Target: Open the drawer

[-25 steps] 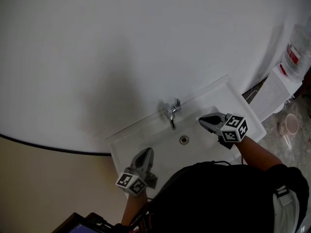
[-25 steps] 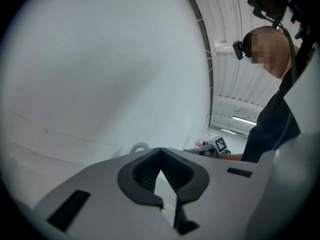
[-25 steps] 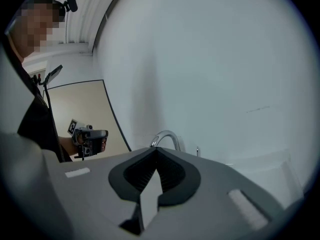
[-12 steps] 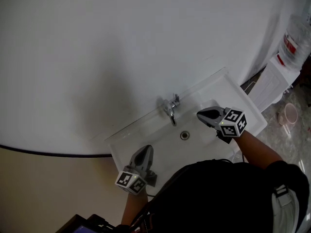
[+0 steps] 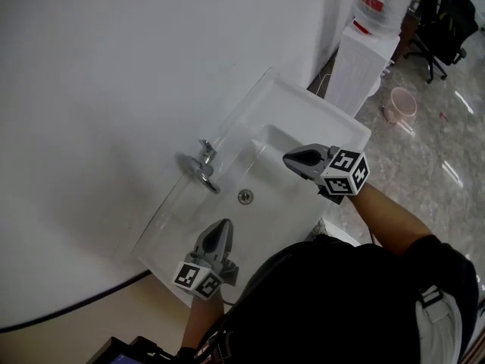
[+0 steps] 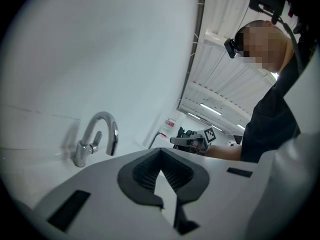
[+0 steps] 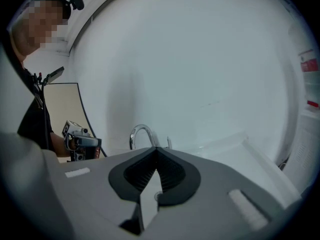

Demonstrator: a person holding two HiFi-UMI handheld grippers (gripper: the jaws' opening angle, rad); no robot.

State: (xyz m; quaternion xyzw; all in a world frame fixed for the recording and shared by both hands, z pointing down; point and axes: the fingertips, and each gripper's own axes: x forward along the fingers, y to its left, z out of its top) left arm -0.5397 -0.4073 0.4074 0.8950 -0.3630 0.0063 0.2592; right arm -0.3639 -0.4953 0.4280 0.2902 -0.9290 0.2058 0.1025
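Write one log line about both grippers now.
left gripper: shut, empty, over sink | right gripper: shut, empty, over sink | drawer: not visible

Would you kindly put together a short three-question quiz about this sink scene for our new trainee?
1. True or false: the left claw and the right claw are both shut and empty.
2. What stands on the floor beside the water dispenser? A) a pink bucket B) a green crate C) a ladder
3. Which fitting sits in the basin near the spout of the faucet?
Key: 1 true; 2 A; 3 the drain.
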